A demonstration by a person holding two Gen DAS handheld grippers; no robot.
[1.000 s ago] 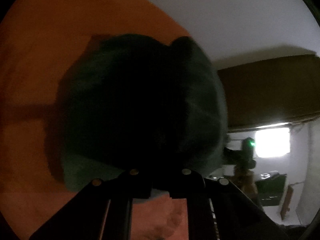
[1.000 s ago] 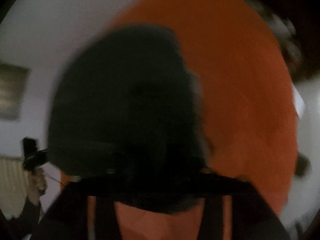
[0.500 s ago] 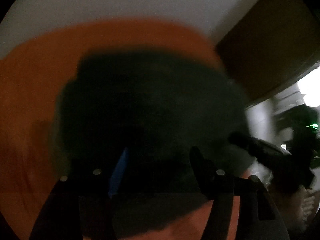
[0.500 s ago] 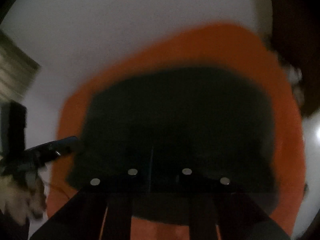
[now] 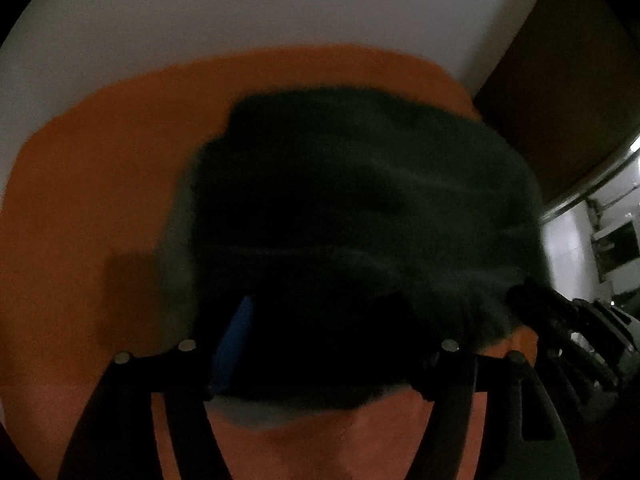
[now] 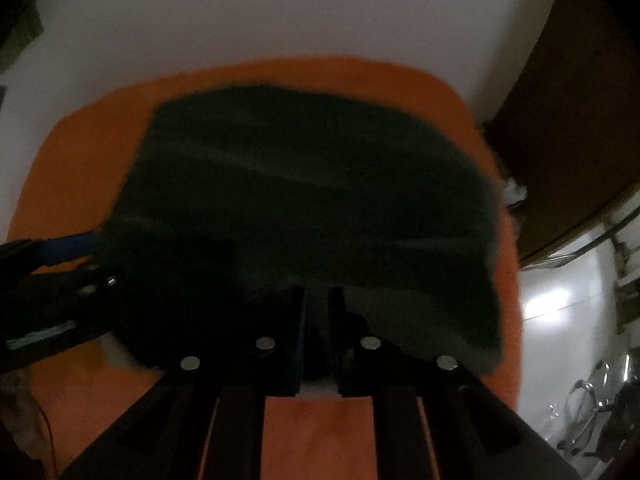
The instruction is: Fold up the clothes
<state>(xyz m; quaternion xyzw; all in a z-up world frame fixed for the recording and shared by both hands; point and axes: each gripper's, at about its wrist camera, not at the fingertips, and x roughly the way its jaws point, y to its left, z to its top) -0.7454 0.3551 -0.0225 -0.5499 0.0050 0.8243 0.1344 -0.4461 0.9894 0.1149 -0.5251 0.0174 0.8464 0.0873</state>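
Black plastic, 2 fingers per tool, each with small round silver studs near the base. Left gripper (image 5: pixel 320 344): jaws wide and opening; a blue pad shows on the inner face of the left-side finger; nothing pinched, the cloth's near edge lies below and between the fingers, released. Right gripper (image 6: pixel 316 320): fingers close together with a narrow gap, jaws opening; the gap looks dark and I cannot make out any cloth clamped in it, so it reads as let go. Both tools point steeply down.

Dark green garment (image 6: pixel 312 208) lies just ahead of both tools, folded into a compact, roughly rectangular bundle with soft creases across its top. It rests on an orange mat (image 6: pixel 80 168) with rounded corners; orange shows on every side of the cloth and between the finger bases of each tool. Frames are dim and motion-blurred, so fabric detail is poor.

From the right wrist view, the left tool enters at the picture's left edge, blue pad beside the garment's edge. From the left wrist view, the right tool sits at the picture's lower right, near the cloth's corner.

Pale floor (image 5: pixel 200 20) surrounds the mat. Brown wooden furniture (image 5: pixel 568 92) stands beyond the mat's far right corner
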